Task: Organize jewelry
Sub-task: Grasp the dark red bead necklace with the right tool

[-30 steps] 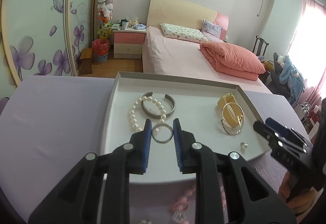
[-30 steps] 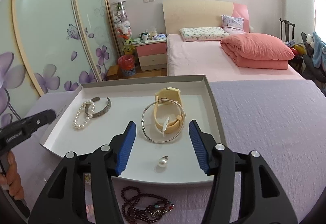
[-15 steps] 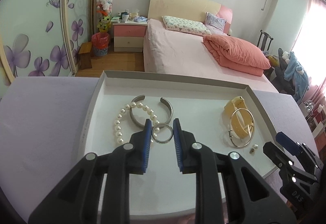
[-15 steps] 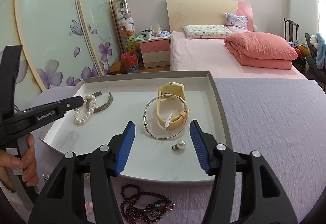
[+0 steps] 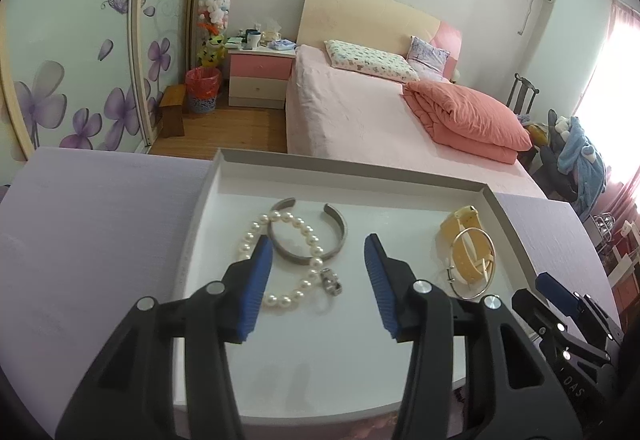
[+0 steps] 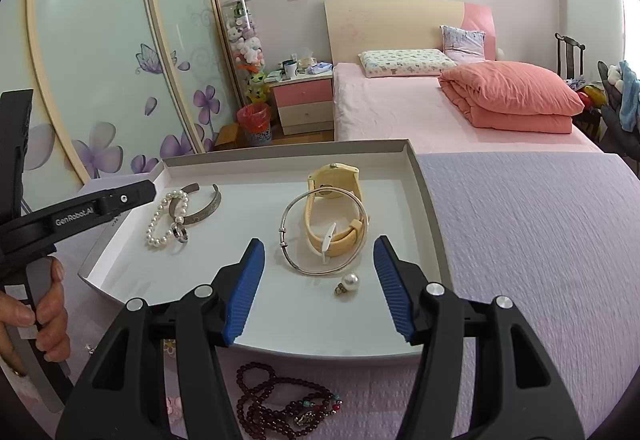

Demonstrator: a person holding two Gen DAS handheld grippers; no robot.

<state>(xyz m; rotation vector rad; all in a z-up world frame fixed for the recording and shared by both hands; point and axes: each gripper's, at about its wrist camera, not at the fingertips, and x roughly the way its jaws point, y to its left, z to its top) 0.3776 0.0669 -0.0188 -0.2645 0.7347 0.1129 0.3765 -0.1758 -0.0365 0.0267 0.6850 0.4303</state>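
Far left in the right wrist view: a hand [image 6: 38,314] wrapped around the handle of the left tool [image 5: 318,268], over the lilac table [image 6: 540,240]. Jaws of that left tool just opened, now spread and pinching nothing, where a moment ago pressed onto the small silver ring [image 5: 331,281]. Ring released and lying on the tray [image 5: 400,178] floor between the blue pads, touching the pearl bracelet [image 5: 280,240] and looking propped against it (clear of both pads). Just beyond, the grey open cuff [image 5: 320,236], overlapped by the pearls, same as before. Further right in the tray: the thin silver bangle [image 6: 320,232] looped around the yellow watch [image 6: 334,212], unchanged in place. Close beside the bangle's near edge, a single pearl earring [image 6: 349,283], now lying between the blue pads of the right tool [image 6: 320,286]. That right tool spread wide, holding nothing, hovering at the tray's near edge as in the earlier frames. Nearer the camera, outside the tray on the table, a dark red bead necklace [image 6: 280,404] in a loose heap.
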